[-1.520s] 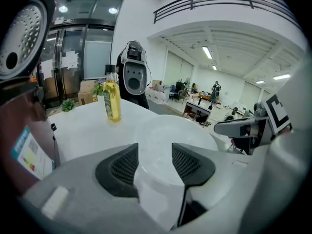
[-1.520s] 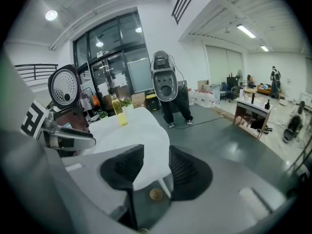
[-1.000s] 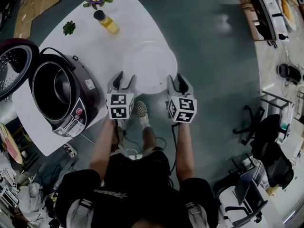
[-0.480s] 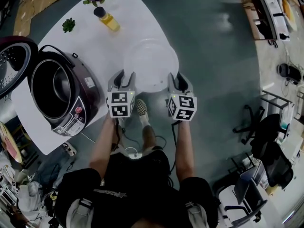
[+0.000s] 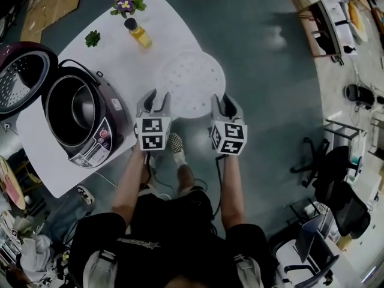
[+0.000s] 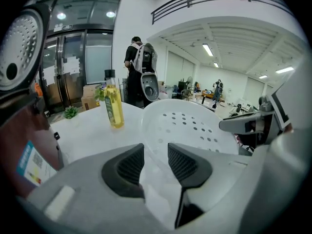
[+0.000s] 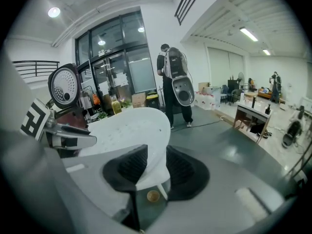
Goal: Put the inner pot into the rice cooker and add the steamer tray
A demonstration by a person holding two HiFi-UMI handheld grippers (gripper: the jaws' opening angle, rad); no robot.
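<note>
A white rounded table (image 5: 120, 65) stands on a grey-green floor (image 5: 258, 71) in an open office. On it are one rice cooker (image 5: 96, 146), lid up with the inner pot (image 5: 75, 110) inside, one bottle (image 5: 139, 32), and two plants, a flowering plant (image 5: 125, 3) and a leafy plant (image 5: 92, 38). The left gripper (image 5: 158, 95) and right gripper (image 5: 225, 99), their jaws just closing, each clamp the near rim of the one steamer tray (image 5: 191, 77).

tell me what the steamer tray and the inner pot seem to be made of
Steamer tray: looks like white plastic, matte and slightly see-through; round holes are moulded through its floor. Inner pot, sitting in the rice cooker: probably metal with a dark non-stick coating; its wall shows a soft sheen.
</note>
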